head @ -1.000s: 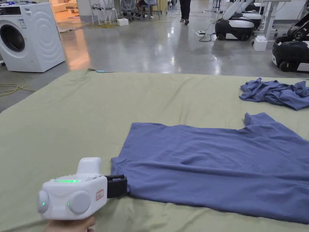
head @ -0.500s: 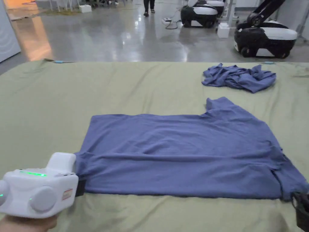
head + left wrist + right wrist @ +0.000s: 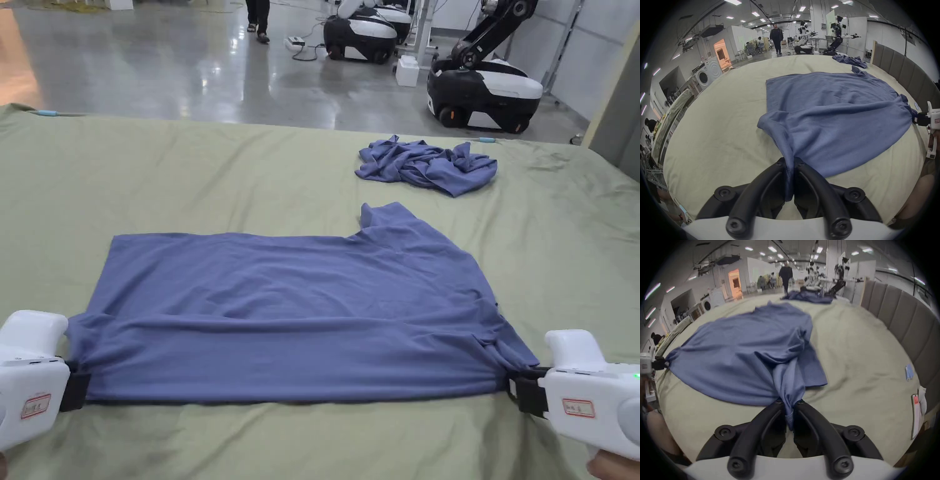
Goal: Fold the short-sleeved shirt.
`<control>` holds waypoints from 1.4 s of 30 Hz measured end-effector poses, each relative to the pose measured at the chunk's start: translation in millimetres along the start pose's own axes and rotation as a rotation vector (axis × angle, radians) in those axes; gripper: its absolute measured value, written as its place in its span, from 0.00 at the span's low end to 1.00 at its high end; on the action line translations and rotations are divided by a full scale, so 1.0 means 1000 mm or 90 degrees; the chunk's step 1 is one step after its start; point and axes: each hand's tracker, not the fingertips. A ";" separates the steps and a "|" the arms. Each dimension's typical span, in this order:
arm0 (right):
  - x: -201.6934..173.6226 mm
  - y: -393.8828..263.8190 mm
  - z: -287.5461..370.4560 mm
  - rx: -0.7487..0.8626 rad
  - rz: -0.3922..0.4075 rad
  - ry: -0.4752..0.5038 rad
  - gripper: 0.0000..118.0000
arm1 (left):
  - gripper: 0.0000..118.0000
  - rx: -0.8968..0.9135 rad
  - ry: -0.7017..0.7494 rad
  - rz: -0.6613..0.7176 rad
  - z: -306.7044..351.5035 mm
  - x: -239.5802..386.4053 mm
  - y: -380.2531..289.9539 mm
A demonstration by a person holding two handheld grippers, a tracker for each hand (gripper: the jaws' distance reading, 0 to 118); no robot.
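Both the left gripper [image 3: 78, 390] at eight o'clock and the right gripper [image 3: 515, 387] at four pinch the blue short-sleeved shirt [image 3: 294, 312]; an uneven lift could skew the fold.

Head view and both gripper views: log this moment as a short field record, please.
surface: green sheet
garment: blue shirt, spread mostly flat
left gripper: shut on the shirt's near left corner
right gripper: shut on the shirt's near right corner
near edge: stretched between the grippers
other item: crumpled blue garment, farther back, apart from the shirt

Both hand-held grippers [image 3: 75, 390] [image 3: 524, 390] clamped, spread apart.
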 end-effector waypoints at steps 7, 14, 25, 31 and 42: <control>-0.015 -0.011 0.071 0.046 -0.014 0.026 0.06 | 0.06 0.032 -0.051 0.048 0.056 -0.014 -0.011; -0.023 -0.080 0.153 0.025 -0.001 0.035 0.06 | 0.06 -0.009 -0.127 0.114 0.111 -0.042 -0.090; -0.033 -0.128 0.170 0.067 -0.019 -0.112 0.97 | 1.00 0.130 -0.035 0.101 0.157 -0.032 -0.141; -0.053 -0.074 0.225 0.297 -0.004 -0.129 0.37 | 0.66 0.351 -0.037 0.124 0.216 -0.040 -0.092; -0.069 0.054 0.148 0.273 0.042 -0.061 0.02 | 0.00 0.104 -0.042 0.123 0.046 -0.074 0.079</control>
